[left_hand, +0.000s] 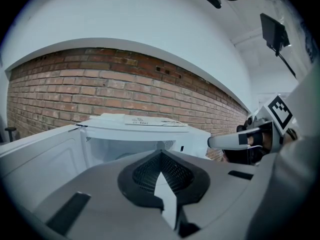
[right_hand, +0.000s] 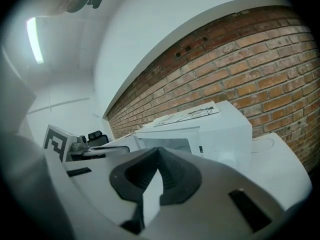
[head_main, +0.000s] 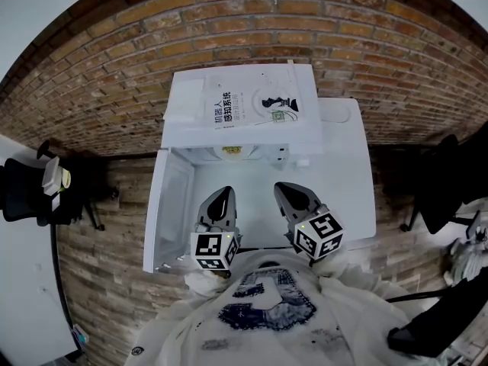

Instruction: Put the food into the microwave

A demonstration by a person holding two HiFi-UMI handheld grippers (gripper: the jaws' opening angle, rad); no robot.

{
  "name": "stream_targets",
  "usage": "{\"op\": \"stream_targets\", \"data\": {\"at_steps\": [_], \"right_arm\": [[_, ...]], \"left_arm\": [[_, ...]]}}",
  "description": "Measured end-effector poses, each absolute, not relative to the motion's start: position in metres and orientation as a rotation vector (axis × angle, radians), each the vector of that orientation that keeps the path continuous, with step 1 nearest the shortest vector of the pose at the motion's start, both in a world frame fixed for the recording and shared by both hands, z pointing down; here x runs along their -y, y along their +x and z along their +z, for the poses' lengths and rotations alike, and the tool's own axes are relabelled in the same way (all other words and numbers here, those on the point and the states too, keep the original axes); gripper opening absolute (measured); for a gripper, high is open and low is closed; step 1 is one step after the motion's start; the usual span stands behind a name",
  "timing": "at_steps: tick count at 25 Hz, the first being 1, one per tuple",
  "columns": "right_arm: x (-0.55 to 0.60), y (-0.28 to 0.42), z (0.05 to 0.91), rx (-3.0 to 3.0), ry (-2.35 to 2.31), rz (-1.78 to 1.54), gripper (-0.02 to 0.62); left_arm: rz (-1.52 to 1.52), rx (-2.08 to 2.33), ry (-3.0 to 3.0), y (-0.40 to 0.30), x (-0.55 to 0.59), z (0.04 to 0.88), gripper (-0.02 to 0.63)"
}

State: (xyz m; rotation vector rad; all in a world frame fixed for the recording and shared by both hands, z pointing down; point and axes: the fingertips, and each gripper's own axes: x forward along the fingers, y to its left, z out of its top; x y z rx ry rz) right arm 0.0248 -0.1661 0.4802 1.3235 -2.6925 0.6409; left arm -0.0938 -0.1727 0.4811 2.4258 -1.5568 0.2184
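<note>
A white microwave (head_main: 242, 139) stands on a white table (head_main: 347, 197), its door (head_main: 169, 200) swung open to the left. Just under the cavity's top edge sits something small and yellowish (head_main: 231, 150); I cannot tell what it is. My left gripper (head_main: 222, 197) and right gripper (head_main: 287, 191) hover side by side in front of the opening, close to my chest, both shut and holding nothing. In the left gripper view the shut left gripper (left_hand: 161, 153) points at the open cavity (left_hand: 125, 151). In the right gripper view the right gripper (right_hand: 159, 150) faces the microwave (right_hand: 200, 134).
A white book (head_main: 255, 107) lies on top of the microwave. A brick wall (head_main: 252, 29) runs behind it. One black chair (head_main: 27, 193) stands at the far left and another (head_main: 438, 193) at the right. The open door juts out on the left side.
</note>
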Motion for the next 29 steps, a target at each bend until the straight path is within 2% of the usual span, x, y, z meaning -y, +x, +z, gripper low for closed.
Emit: {"op": "stream_targets", "data": {"at_steps": [29], "right_arm": [[0.1618, 0.0254, 0.4830, 2.703, 1.294, 0.633, 0.014]], "left_arm": [[0.218, 1.544, 2.415, -0.0871, 0.1717, 0.4837, 0.008]]}}
